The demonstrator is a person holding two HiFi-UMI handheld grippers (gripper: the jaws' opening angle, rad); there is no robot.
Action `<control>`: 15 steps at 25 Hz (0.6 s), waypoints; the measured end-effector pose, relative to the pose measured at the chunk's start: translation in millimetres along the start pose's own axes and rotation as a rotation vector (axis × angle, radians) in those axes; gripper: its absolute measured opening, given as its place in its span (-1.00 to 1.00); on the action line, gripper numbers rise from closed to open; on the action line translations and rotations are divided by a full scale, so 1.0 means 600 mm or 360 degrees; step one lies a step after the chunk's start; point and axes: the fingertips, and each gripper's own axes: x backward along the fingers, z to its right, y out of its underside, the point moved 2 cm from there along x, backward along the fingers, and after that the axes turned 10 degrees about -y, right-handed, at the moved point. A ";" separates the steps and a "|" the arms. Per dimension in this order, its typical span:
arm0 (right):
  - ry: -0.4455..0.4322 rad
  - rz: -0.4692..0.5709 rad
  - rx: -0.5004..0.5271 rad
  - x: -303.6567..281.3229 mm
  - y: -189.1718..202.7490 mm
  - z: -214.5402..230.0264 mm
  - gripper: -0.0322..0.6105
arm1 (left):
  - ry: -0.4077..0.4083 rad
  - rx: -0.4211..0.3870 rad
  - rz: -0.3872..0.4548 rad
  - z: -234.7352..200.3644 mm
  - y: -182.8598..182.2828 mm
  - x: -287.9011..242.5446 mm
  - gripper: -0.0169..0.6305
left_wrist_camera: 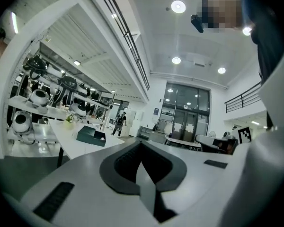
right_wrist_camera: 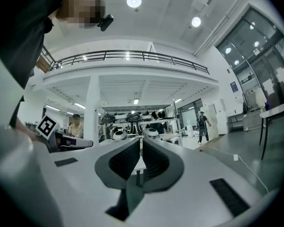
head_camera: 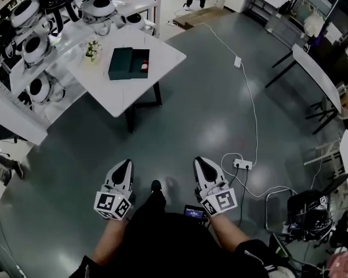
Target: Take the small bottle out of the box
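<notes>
Shelving (head_camera: pixel 29 36) crowded with white rounded devices lines the far left, and just right of it stands the white table (head_camera: pixel 162 54) that bears the dark box (head_camera: pixel 120 62). The box lies open, and the small bottle (head_camera: pixel 144 67) rests in its right-hand compartment, with a small plant (head_camera: pixel 92 50) near the box's left end. We stand well apart from all of this, so the reach has not begun.

Lower down, the left gripper (head_camera: pixel 125 163) is held close to our body over bare floor, its jaws pressed together on nothing. The right gripper (head_camera: pixel 200 162) beside it is likewise closed and empty.

We judge the first hazard to be arriving with the jaws closed: they would shove the bottle or the box instead of straddling the bottle, and the box could slide toward the table edge. The compartment looks snug, so a pinch might catch the box wall and lift the box too unless the other gripper steadies it. A wide swing from the left could topple the plant.

Farthest right, a white cable (head_camera: pixel 253 117) and power strip (head_camera: pixel 242 164) cross the floor; stepping that way risks a trip.
</notes>
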 end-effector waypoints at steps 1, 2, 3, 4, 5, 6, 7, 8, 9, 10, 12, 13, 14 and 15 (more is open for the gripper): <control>0.0016 -0.0004 0.0038 -0.018 -0.007 0.016 -0.78 | 0.0021 0.0023 -0.0005 -0.006 -0.007 -0.024 -0.90; 0.0035 -0.0004 0.0066 -0.034 -0.014 0.032 -0.78 | 0.0047 0.0032 -0.0005 -0.011 -0.014 -0.048 -0.90; 0.0054 -0.0003 0.0082 -0.049 -0.019 0.049 -0.78 | 0.0071 0.0030 -0.0003 -0.015 -0.021 -0.071 -0.90; 0.0071 -0.0005 0.0091 -0.064 -0.024 0.065 -0.78 | 0.0092 0.0027 0.0000 -0.021 -0.028 -0.095 -0.90; 0.0086 -0.0011 0.0100 -0.078 -0.028 0.081 -0.78 | 0.0109 0.0033 0.0001 -0.026 -0.035 -0.118 -0.90; 0.0100 -0.0019 0.0114 -0.092 -0.032 0.097 -0.78 | 0.0123 0.0050 -0.0001 -0.033 -0.042 -0.141 -0.90; 0.0112 -0.0025 0.0131 -0.105 -0.036 0.112 -0.78 | 0.0139 0.0075 -0.0012 -0.038 -0.047 -0.163 -0.90; 0.0127 -0.0027 0.0151 -0.117 -0.040 0.128 -0.78 | 0.0163 0.0099 -0.0029 -0.042 -0.051 -0.183 -0.90; 0.0146 -0.0023 0.0169 -0.126 -0.045 0.145 -0.78 | 0.0193 0.0110 -0.0042 -0.044 -0.054 -0.202 -0.90; 0.0172 -0.0015 0.0181 -0.133 -0.051 0.162 -0.78 | 0.0222 0.0106 -0.0047 -0.043 -0.057 -0.219 -0.90; 0.0233 -0.0003 0.0191 -0.135 -0.059 0.192 -0.78 | 0.0266 0.0083 -0.0055 -0.040 -0.058 -0.249 -0.90; 0.0261 0.0000 0.0197 -0.134 -0.062 0.207 -0.77 | 0.0282 0.0083 -0.0061 -0.037 -0.056 -0.264 -0.90; 0.0285 0.0005 0.0205 -0.133 -0.066 0.222 -0.77 | 0.0293 0.0095 -0.0066 -0.035 -0.055 -0.281 -0.90; 0.0308 0.0013 0.0213 -0.134 -0.070 0.238 -0.77 | 0.0303 0.0107 -0.0070 -0.033 -0.055 -0.298 -0.90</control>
